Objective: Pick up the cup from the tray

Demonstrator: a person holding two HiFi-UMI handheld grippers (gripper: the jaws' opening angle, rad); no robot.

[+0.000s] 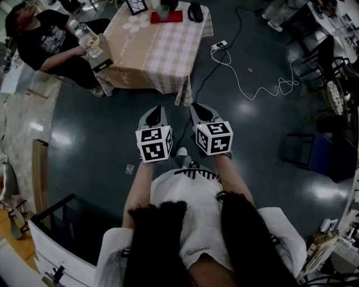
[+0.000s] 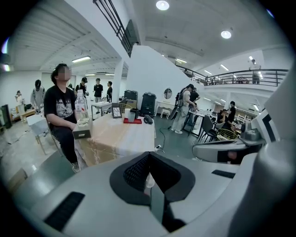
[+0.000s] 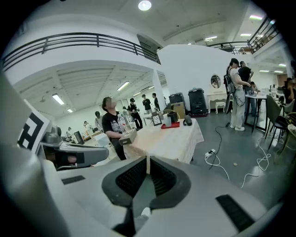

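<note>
I hold two grippers side by side in front of my waist, both tilted down toward the table (image 1: 147,53). The left gripper (image 1: 154,115) and right gripper (image 1: 202,111) each have their jaws pressed together on nothing. One cup (image 1: 162,11) stands on one red tray (image 1: 175,17) at the table's far edge, well apart from both.

Desk (image 1: 168,61) cloth: beige and pink check, with a white flower print near one end. Tray (image 1: 175,17) red. Cup (image 1: 162,11) pale grey. Floor (image 1: 258,146) dark teal-grey, glossy. Left tool (image 1: 155,110) and right tool (image 1: 197,109): light grey shells, black ribbed pads. Cubes (image 1: 153,143) white with black square markers. Cable (image 1: 263,89) on the floor white. Seated person's T-shirt (image 1: 45,39) black with a pale print. Wearer's top (image 1: 196,224) white, with a black-and-white striped band at its front edge.
</note>
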